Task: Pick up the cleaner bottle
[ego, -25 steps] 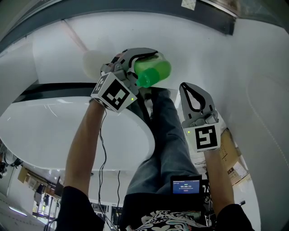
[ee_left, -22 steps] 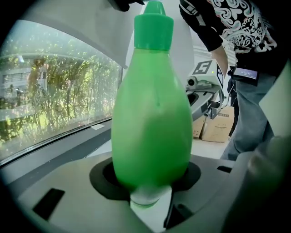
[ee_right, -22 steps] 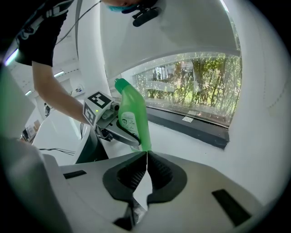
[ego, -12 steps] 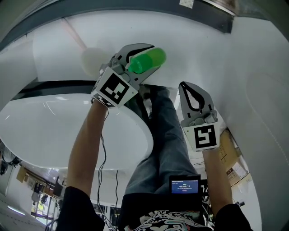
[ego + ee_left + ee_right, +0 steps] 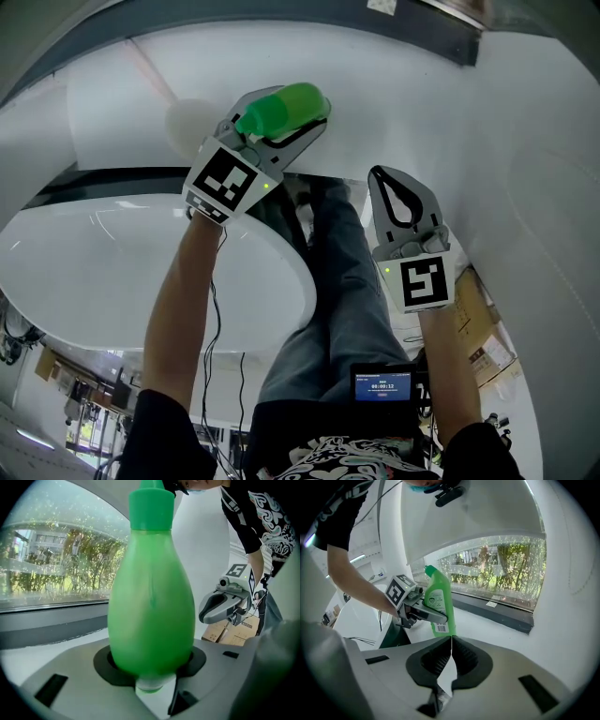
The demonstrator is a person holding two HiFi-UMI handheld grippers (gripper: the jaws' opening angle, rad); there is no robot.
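The green cleaner bottle (image 5: 281, 108) hangs in the air, with my left gripper (image 5: 292, 122) shut on its body. In the left gripper view the bottle (image 5: 150, 606) fills the middle, cap upward, seated between the grey jaws. The right gripper view shows the bottle (image 5: 439, 599) upright with its label and barcode, held by the left gripper (image 5: 425, 612) above a white surface. My right gripper (image 5: 386, 183) stays lower right of the bottle, apart from it. Its jaws are shut together with nothing between them (image 5: 451, 641).
A round white table (image 5: 112, 272) lies at the lower left. A dark window sill (image 5: 497, 609) runs behind the bottle under a curved window. Cardboard boxes (image 5: 480, 323) sit on the floor at the right. The person's jeans-clad leg (image 5: 342, 291) stands between the grippers.
My left gripper has rolled and risen a little, and the bottle has swung with it so its cap now points up-left. My right gripper has kept still.
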